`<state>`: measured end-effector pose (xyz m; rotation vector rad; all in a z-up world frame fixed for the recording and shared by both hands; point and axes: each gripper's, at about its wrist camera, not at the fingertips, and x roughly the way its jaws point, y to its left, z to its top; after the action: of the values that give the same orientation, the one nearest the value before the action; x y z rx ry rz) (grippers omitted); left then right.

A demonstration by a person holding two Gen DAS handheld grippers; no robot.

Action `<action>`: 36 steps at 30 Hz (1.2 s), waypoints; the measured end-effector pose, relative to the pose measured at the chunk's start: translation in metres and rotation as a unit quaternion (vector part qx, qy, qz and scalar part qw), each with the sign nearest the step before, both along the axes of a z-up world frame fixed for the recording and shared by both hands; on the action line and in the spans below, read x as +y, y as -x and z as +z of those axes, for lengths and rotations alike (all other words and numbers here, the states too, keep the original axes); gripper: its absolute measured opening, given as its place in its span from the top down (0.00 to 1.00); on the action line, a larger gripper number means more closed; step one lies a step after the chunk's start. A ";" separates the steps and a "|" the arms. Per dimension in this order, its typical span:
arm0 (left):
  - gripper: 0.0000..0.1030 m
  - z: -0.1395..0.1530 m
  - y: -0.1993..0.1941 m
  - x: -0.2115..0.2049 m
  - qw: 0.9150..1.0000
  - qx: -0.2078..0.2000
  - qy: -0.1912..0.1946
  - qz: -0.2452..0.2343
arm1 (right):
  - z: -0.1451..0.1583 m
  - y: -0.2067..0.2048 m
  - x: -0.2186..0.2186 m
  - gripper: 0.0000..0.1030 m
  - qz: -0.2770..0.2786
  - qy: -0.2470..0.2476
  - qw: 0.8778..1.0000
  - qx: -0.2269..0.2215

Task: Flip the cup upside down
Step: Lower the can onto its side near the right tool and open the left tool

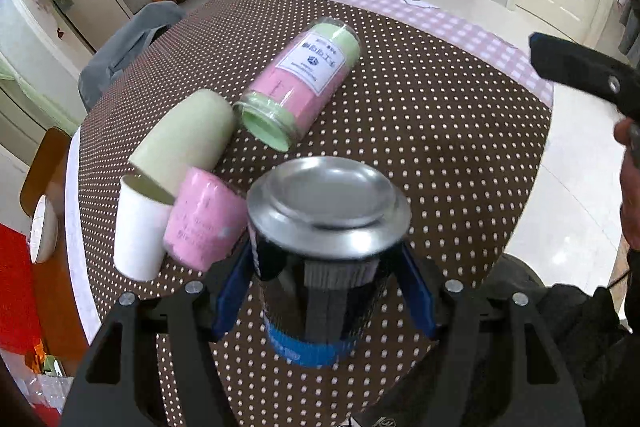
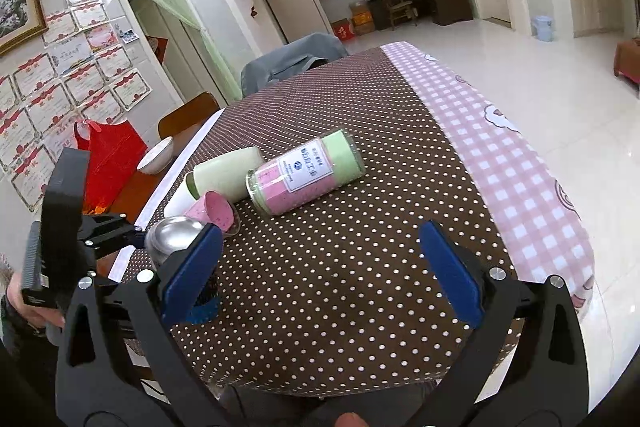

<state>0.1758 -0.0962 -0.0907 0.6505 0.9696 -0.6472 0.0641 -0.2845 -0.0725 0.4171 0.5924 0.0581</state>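
Holding steel cup point(image 1: 324, 195) in left tool point(image 1: 326, 251). Blue pads point(image 1: 236, 287) pinching the dark body just under the flared silver end, that end facing up and toward the camera. Judging it to be the closed base, so reading the cup as already turned over, or nearly so. Blue band at the low end sitting close to the dotted bench point(image 1: 440, 147). Not seeing clearly whether it is touching the cloth, since the cup is blurring in the left wrist view.

Keeping right tool point(image 2: 320, 259) spread wide and empty over bare cloth, well apart from the cup point(image 2: 176, 239).

Risks from here:
- Gripping only at the pad tips on a polished wall, so risking a slip or a twist between the pads if tilting any further.
- Releasing before the low end is sitting flat, so risking a tip and a roll off the near bench edge, which looks close.
- Crowding on the far left: pink cup point(image 1: 204, 219) lying just beside the left pad, with white cup point(image 1: 140, 227) and green cup point(image 1: 188, 139) touching it. Opening the tool wide or swinging that way is risking a knock, then a chain of rolling cups.
- Leaving the wrapped sleeve of cups point(image 1: 304, 83) lying on its side further back. Any push on it is risking a roll.
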 end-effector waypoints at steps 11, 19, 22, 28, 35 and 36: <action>0.31 -0.022 -0.017 -0.026 0.999 -0.023 -0.015 0.031 | -0.019 -0.006 -0.009 0.06 -0.006 -0.012 1.000 0.027; 0.31 0.008 -0.009 -0.010 0.995 -0.065 0.050 0.053 | -0.017 -0.010 0.003 0.06 0.002 -0.009 1.000 0.030; 0.31 0.019 -0.005 0.002 0.992 -0.078 0.073 0.072 | -0.015 -0.013 0.010 0.06 0.008 -0.006 0.999 0.030; 0.31 0.029 0.004 0.026 0.984 -0.096 0.107 0.107 | -0.012 -0.017 0.022 0.06 0.021 0.000 0.999 0.030; 0.31 0.033 0.015 0.049 0.975 -0.111 0.130 0.141 | -0.008 -0.021 0.036 0.06 0.037 0.008 0.999 0.032; 0.31 0.033 0.017 0.051 0.974 -0.114 0.130 0.146 | -0.008 -0.021 0.038 0.06 0.038 0.009 0.999 0.032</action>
<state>0.1592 -0.0450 -0.0575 0.3319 0.7316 -0.4184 0.0846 -0.2470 -0.0804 0.3804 0.6713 0.1119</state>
